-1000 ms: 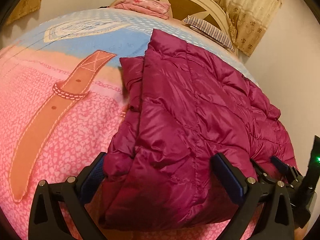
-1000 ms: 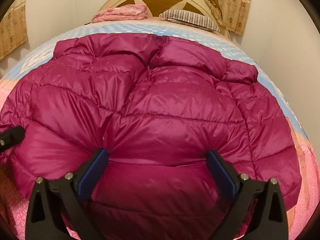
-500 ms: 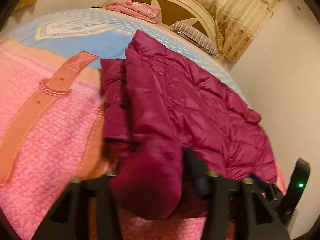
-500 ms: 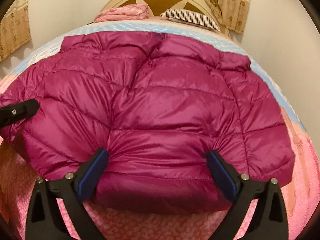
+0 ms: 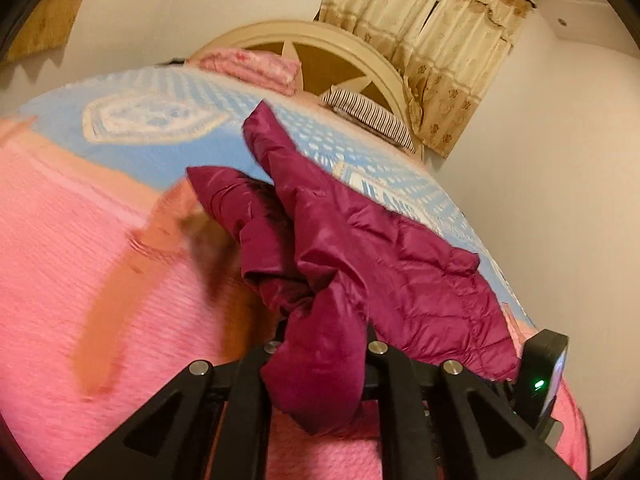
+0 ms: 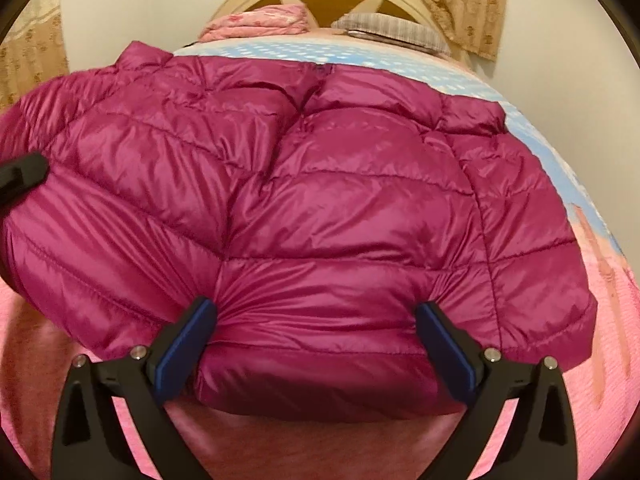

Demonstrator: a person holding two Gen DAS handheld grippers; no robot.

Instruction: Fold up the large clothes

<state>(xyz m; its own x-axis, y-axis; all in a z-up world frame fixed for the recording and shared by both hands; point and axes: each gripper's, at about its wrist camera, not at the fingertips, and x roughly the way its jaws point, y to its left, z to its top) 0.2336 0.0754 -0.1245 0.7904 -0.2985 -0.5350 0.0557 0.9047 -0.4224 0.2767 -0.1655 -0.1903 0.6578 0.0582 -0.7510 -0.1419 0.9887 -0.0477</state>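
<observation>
A magenta quilted down jacket (image 6: 320, 208) lies on the bed. In the left wrist view the jacket (image 5: 384, 264) has its near left corner pinched and raised off the bed. My left gripper (image 5: 320, 354) is shut on that corner, with fabric bunched between the fingers. My right gripper (image 6: 316, 332) is open wide, its blue pads on either side of the jacket's near hem; the hem bulges between them. The left gripper's black body shows at the left edge of the right wrist view (image 6: 20, 176).
The pink and blue bedspread (image 5: 80, 240) covers the bed. A folded pink blanket (image 5: 256, 66) and a striped pillow (image 5: 368, 116) lie by the cream headboard (image 5: 320, 40). A wall runs along the right side; curtains (image 5: 448, 40) hang behind.
My left gripper closed on the jacket's left corner and lifted it, tilting upward. My right gripper stayed open around the hem while that side of the jacket rose slightly.
</observation>
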